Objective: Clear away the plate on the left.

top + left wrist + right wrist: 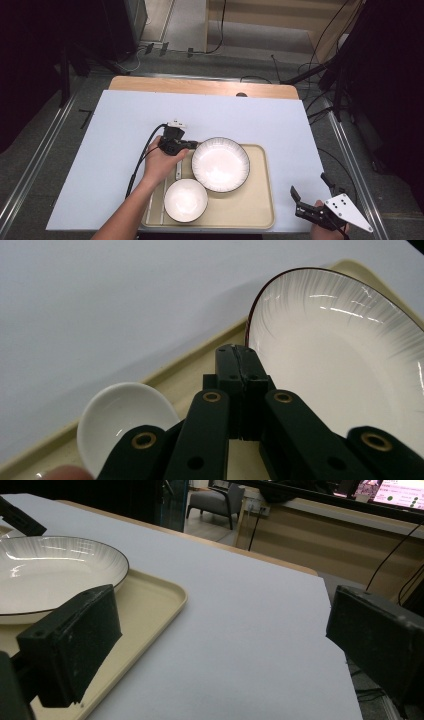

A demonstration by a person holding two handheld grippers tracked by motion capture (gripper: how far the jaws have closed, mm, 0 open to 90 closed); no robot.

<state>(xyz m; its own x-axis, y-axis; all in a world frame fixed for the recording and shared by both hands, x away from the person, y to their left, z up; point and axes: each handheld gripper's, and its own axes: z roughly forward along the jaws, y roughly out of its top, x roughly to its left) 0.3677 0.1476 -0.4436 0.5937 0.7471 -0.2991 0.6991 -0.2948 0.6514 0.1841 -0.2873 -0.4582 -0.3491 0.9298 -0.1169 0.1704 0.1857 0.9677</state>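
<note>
A large white plate (220, 164) with a dark rim and a small white bowl (185, 200) sit on a beige tray (260, 200). My left gripper (192, 145) reaches in from the left and its tips meet the plate's left rim. In the left gripper view the jaws of my left gripper (237, 350) are pressed together, and I see nothing between them; the plate (340, 355) lies right of the tips and the bowl (120, 412) lower left. My right gripper (309, 185) hovers open off the tray's near right corner, empty (225, 645).
The tray rests on a pale blue-grey mat (150, 115) over a wooden table (200, 86). A thin metal strip (178, 171) lies on the tray beside the hand. Cables and stands crowd the floor beyond the far edge.
</note>
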